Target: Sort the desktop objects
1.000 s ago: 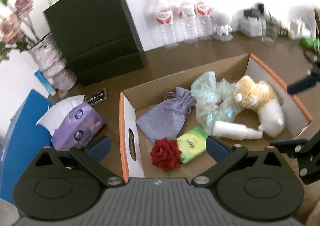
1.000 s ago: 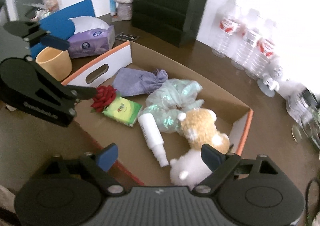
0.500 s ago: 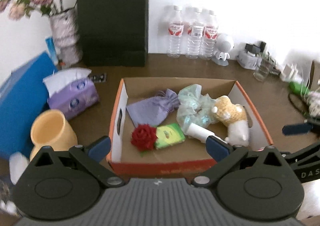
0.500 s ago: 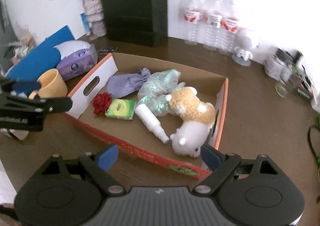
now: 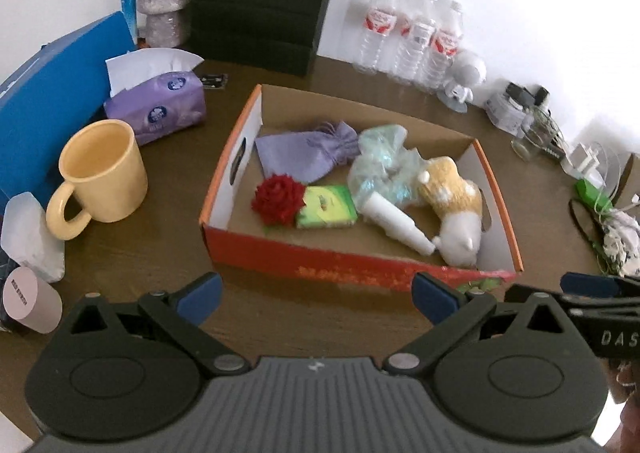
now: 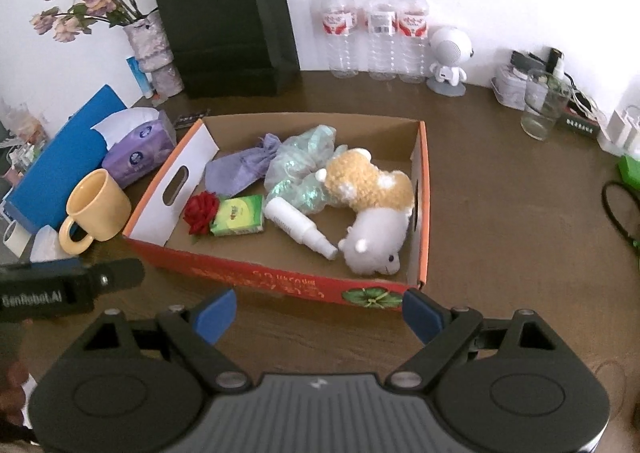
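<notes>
In the cardboard box (image 6: pixel 422 189), six items: one lilac drawstring pouch (image 6: pixel 240 169), one crumpled plastic bag (image 6: pixel 304 169), one plush toy (image 6: pixel 372 209), one white spray bottle (image 6: pixel 300 227), one red rose (image 6: pixel 202 211), one green tissue packet (image 6: pixel 238 215).

On the table: three water bottles (image 6: pixel 378 29) far, one yellow mug (image 6: pixel 98 207) left, one purple tissue pack (image 6: pixel 138 151), one black paper bag (image 6: pixel 228 17), one vase of flowers (image 6: pixel 150 49), one white robot figurine (image 6: pixel 450 53), one glass jar (image 6: pixel 542 105) right.

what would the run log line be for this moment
left gripper: open, empty | right gripper: open, empty | box: holds rose, plush, spray bottle | mug: beside box
</notes>
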